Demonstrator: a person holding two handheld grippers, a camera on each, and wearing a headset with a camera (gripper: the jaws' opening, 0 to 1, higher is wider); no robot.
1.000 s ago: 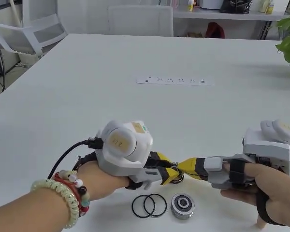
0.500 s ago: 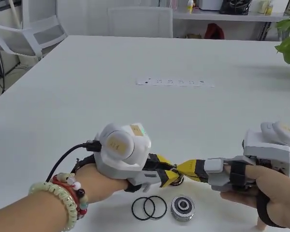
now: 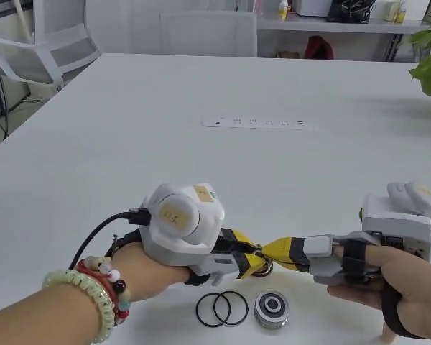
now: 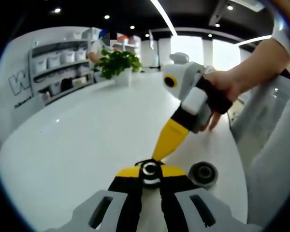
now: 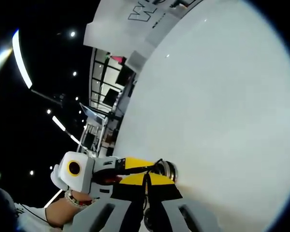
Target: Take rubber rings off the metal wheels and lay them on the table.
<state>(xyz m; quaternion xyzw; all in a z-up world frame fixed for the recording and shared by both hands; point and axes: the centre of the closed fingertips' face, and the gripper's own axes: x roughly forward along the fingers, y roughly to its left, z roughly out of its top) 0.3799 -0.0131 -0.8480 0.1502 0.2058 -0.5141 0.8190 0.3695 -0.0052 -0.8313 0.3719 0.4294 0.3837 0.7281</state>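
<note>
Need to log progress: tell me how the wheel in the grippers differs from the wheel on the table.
The held wheel is clamped in the left gripper, the shut right gripper at its rim; the table wheel lies flat and free. The held wheel seems to carry a black ring; the table wheel looks bare, two rings beside it. Both are round metal wheels.

A small wrist roll
The left gripper rolls slightly (only a touch), jaws clamped on the metal wheel.
</note>
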